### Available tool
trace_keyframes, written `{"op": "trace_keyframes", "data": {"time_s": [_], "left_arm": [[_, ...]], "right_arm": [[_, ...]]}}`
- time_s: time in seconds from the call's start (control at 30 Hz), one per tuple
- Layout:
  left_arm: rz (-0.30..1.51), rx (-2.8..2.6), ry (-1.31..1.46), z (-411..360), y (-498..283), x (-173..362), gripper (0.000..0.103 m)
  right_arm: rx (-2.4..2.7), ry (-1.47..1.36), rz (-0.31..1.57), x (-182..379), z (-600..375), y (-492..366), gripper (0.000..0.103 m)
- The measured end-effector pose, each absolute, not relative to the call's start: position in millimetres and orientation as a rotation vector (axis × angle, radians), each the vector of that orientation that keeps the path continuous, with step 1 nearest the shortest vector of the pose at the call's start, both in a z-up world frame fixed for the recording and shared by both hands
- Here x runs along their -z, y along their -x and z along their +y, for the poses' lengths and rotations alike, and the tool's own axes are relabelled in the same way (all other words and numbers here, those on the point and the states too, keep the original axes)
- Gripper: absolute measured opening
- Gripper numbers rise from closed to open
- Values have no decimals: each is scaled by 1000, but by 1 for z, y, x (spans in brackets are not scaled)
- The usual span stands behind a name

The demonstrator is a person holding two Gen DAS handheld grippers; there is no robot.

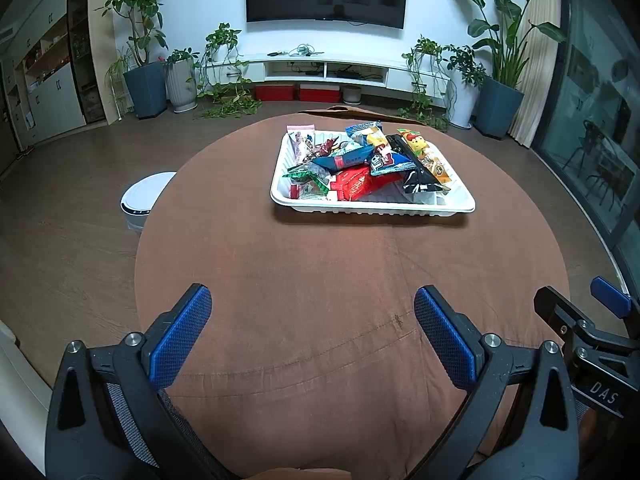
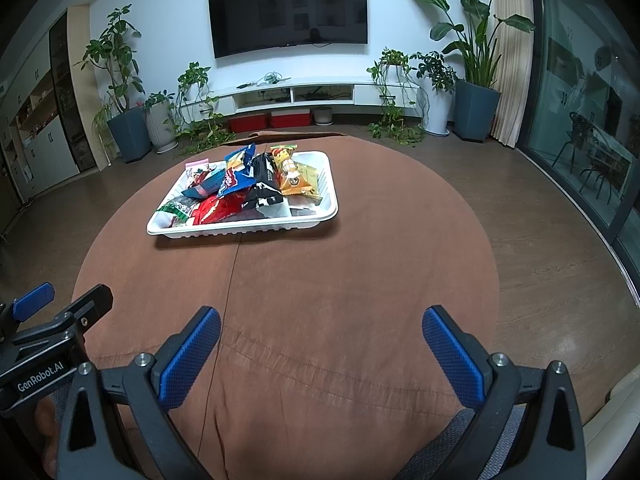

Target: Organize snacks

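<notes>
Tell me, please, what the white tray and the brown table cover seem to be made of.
White tray: probably thin moulded plastic with a smooth, slightly glossy finish; its outer wall is ribbed and its rim is rolled. Brown table cover: looks like matte woven or suede-like fabric, going by the stitched seams, soft creases and lack of shine.

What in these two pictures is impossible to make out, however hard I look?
- Lower snacks in the white tray: both views, buried under the red packet and the black packet.
- Brand print on the wrappers: too small in both views.
- Items on the TV shelf: too far and small.
- The hands holding the left gripper and the right gripper: mostly cut off by the bottom edges.
</notes>
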State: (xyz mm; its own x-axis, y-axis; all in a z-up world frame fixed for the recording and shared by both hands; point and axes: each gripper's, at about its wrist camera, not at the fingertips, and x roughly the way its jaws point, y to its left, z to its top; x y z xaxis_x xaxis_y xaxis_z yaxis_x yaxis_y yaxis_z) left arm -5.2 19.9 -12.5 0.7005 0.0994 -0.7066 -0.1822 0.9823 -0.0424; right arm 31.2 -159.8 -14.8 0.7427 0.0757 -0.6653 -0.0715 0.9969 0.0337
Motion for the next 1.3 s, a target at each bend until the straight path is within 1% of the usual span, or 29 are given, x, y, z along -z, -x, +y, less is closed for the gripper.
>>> {"op": "trace_keyframes", "data": {"time_s": [1.3], "left_arm": [[776, -164, 105, 25, 6, 20, 103]], "right_arm": [[-84, -3, 738, 16, -157, -22, 103]]}}
